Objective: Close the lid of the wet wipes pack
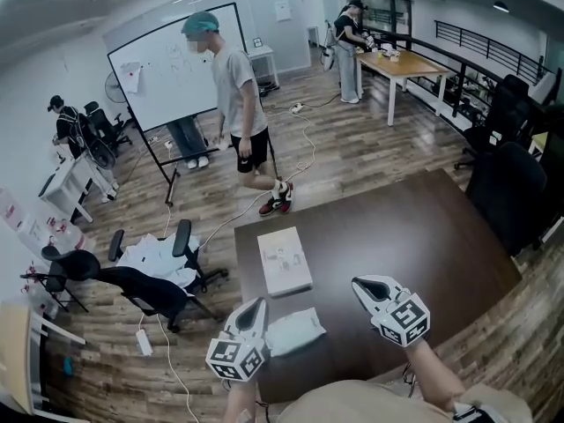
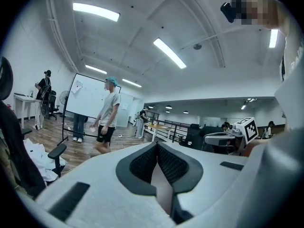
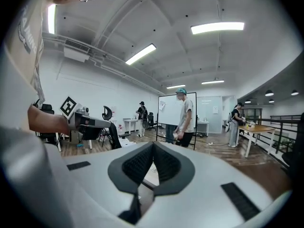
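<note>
On the dark brown table [image 1: 414,236] lie two white items. A soft white wet wipes pack [image 1: 295,331] rests near the front edge; I cannot tell how its lid stands. A flat white rectangular pack [image 1: 284,260] lies farther back. My left gripper [image 1: 257,303] hovers just left of the soft pack, jaws together and empty. My right gripper [image 1: 359,282] is held to the right of both items, also shut and empty. Both gripper views look level across the room, with the left gripper [image 2: 156,144] and right gripper [image 3: 153,144] closed at their tips.
A person [image 1: 240,104] walks past a whiteboard [image 1: 172,64] beyond the table. Black office chairs [image 1: 145,285] stand left of the table, another [image 1: 507,192] at its right. A cable [image 1: 304,148] runs over the wooden floor. A light table [image 1: 405,64] stands far back.
</note>
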{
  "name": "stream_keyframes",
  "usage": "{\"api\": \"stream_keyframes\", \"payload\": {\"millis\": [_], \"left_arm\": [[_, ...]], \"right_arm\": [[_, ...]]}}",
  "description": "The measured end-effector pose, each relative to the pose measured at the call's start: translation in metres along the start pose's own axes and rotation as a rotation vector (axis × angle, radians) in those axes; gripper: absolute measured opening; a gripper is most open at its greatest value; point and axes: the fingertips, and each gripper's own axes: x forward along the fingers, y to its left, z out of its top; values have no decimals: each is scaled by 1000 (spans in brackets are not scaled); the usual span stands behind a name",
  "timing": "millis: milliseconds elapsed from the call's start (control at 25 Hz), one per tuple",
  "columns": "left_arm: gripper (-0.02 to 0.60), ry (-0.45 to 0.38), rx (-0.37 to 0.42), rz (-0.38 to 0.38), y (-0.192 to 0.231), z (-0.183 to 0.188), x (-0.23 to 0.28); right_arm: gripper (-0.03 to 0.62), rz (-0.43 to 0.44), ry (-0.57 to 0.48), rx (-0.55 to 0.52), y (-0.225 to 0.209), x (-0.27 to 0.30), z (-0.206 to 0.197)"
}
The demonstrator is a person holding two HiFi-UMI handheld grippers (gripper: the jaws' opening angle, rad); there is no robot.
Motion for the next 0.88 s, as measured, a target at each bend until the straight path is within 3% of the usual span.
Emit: {"api": "stream_keyframes", "payload": {"millis": [280,880], "left_arm": [[9,-42,4,74,18,-1,-9],[9,-3,-76,61,25,-26,-14]], "right_arm": [[14,-5,12,-65,18,10,-6],[14,-16,4,-13,20,10,-9]]}}
